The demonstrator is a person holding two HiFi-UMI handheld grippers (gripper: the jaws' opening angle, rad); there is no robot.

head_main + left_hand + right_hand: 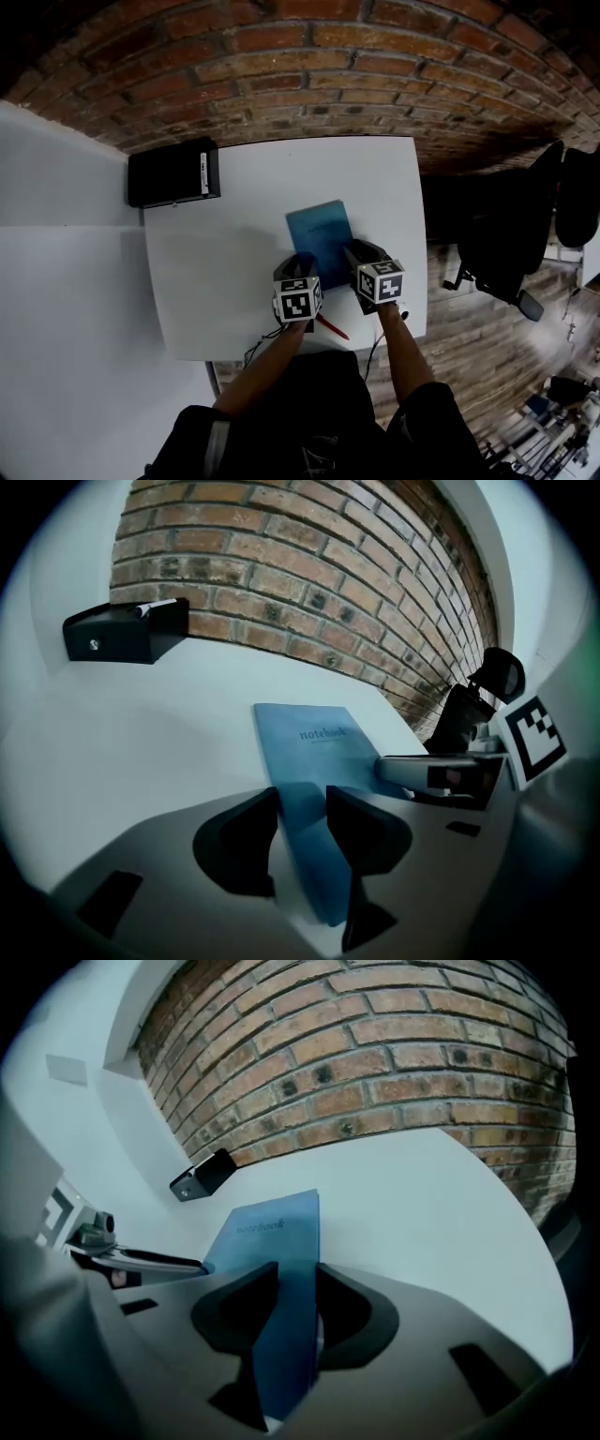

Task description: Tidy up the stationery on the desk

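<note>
Both claws are sitting at the near edge of the blue rectangular paper notebook (319,234) (314,747) (267,1232), which is lying mid-frame on the white desk (234,272). The left gripper (302,258) (300,803) is standing spread, with the notebook passing loose between its jaws. The right gripper (361,248) (295,1279) is pinching the notebook. A black rectangular box (173,173) is sitting upper left, and a thin red pen (330,326) is lying at the lower desk edge.

1. A red brick wall (309,66) runs behind the white desk (216,281).
2. A plain white wall (56,281) stands at the left.
3. The wooden plank floor (469,347) lies at the right.
4. A black office chair (511,234) stands there on it.
</note>
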